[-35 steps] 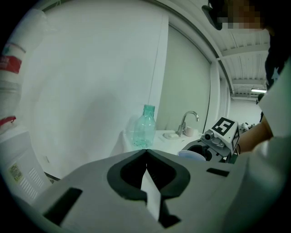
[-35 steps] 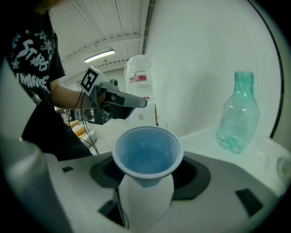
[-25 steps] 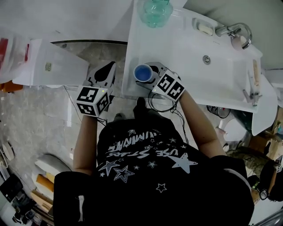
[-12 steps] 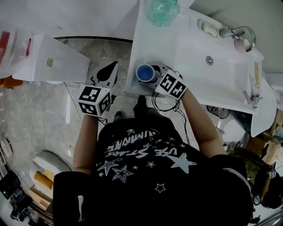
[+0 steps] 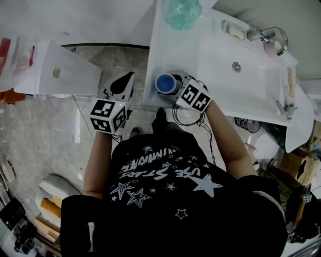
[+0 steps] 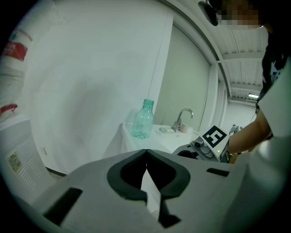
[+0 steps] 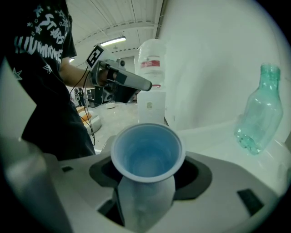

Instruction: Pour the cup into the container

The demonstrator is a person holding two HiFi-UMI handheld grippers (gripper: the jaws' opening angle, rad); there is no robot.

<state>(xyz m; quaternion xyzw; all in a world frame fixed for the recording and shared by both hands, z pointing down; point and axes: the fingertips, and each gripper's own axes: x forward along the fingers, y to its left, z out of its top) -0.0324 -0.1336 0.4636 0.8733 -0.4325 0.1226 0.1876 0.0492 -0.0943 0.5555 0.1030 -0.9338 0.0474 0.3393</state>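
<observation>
White washstand counter (image 5: pixel 200 55) takes up the upper right of the head view, and the blue cup (image 7: pixel 146 152) stands upright at its near left corner. Whether anything is in the cup I cannot tell. The right gripper (image 5: pixel 168 82) has it by the body, one jaw on each side just under the flared rim. Those jaws have just eased a touch wider, yet the cup sits between them with the pads against its wall.

Further up the counter, at the top edge of the head view and well apart from the cup, stands a clear green-tinted bottle (image 5: pixel 181 11), upright and uncapped. To the right lie the basin's drain (image 5: pixel 235 66), a soap dish (image 5: pixel 233 31) and a chrome tap (image 5: pixel 268 35).

Left of the counter, out over the speckled floor (image 5: pixel 40 135), the left gripper (image 5: pixel 128 78) hangs in the air, its jaws closed tip to tip with nothing in them. A white water cooler (image 7: pixel 150 59) with a big jug on top stands beyond it.
</observation>
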